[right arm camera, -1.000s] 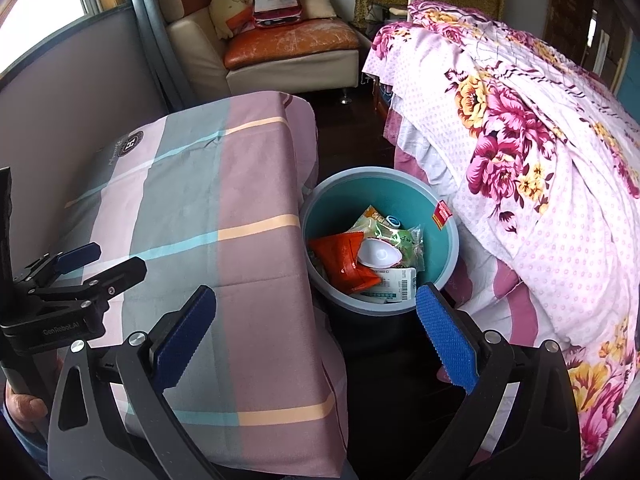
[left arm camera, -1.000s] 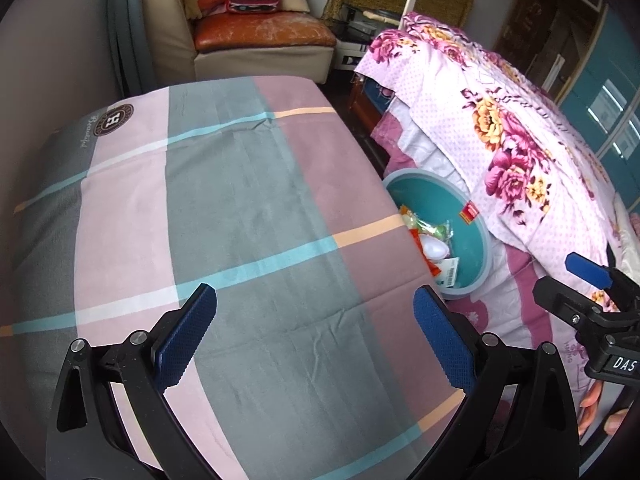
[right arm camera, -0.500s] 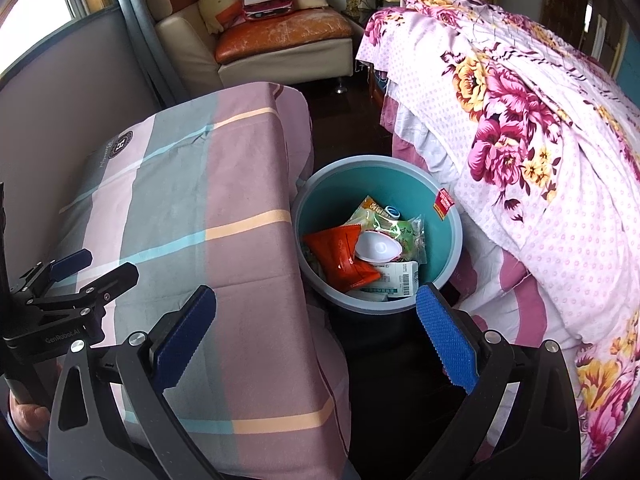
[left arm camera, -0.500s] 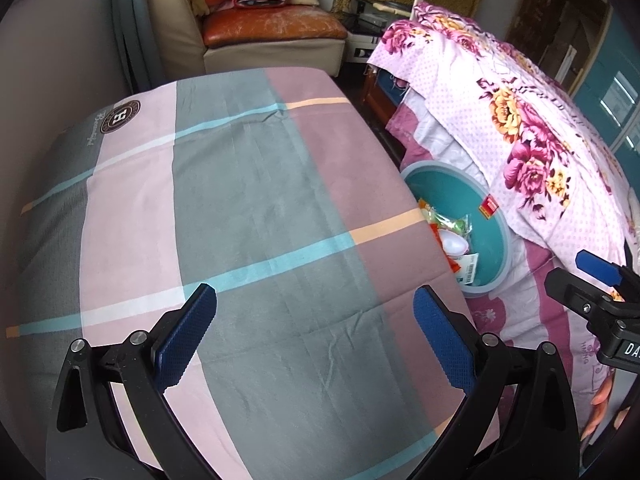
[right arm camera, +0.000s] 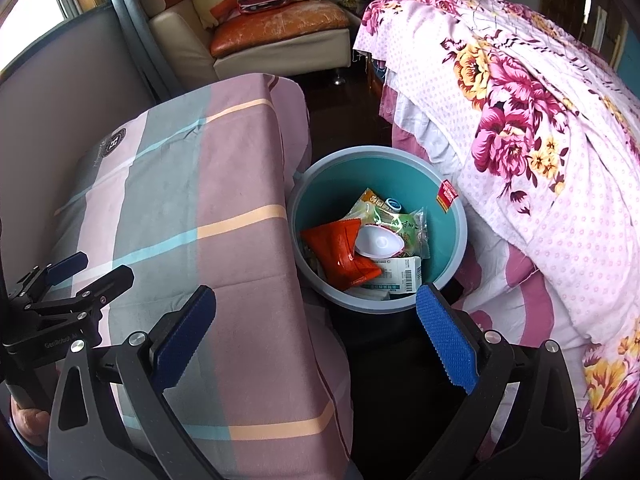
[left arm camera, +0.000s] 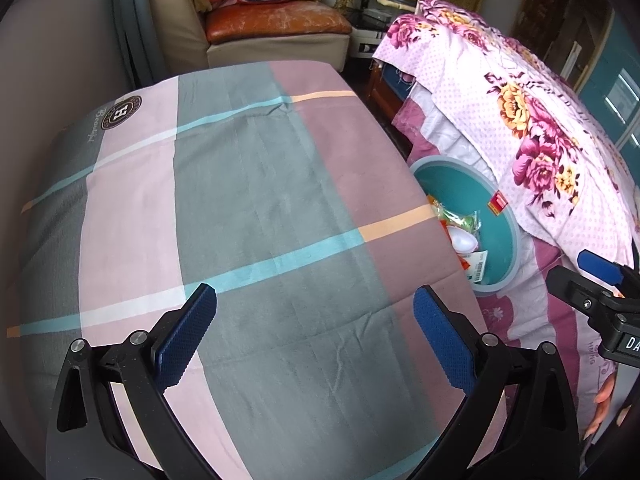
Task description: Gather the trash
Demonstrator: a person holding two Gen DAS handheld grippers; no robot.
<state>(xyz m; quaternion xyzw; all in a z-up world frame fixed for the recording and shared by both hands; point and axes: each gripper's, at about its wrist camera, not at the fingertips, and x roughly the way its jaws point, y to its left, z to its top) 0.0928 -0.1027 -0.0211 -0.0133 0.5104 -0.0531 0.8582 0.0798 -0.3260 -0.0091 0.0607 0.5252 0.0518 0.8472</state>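
My left tongs (left arm camera: 314, 336) gape wide and empty over the checked cloth on the desk (left arm camera: 248, 208); from there the desk edge hides most of the teal bin (left arm camera: 508, 240). My right tongs (right arm camera: 316, 330), equally wide and empty, look straight into that bin (right arm camera: 460, 216): orange wrapper (right arm camera: 340, 252), white cup (right arm camera: 378, 242), green packet (right arm camera: 396, 216), just ahead of the fingertips.

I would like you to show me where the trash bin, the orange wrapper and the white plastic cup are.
trash bin (right arm camera: 460, 236): right wrist view, on its grey right rim.
orange wrapper (right arm camera: 340, 248): right wrist view, middle of the packet.
white plastic cup (right arm camera: 378, 242): right wrist view, inside of the cup.
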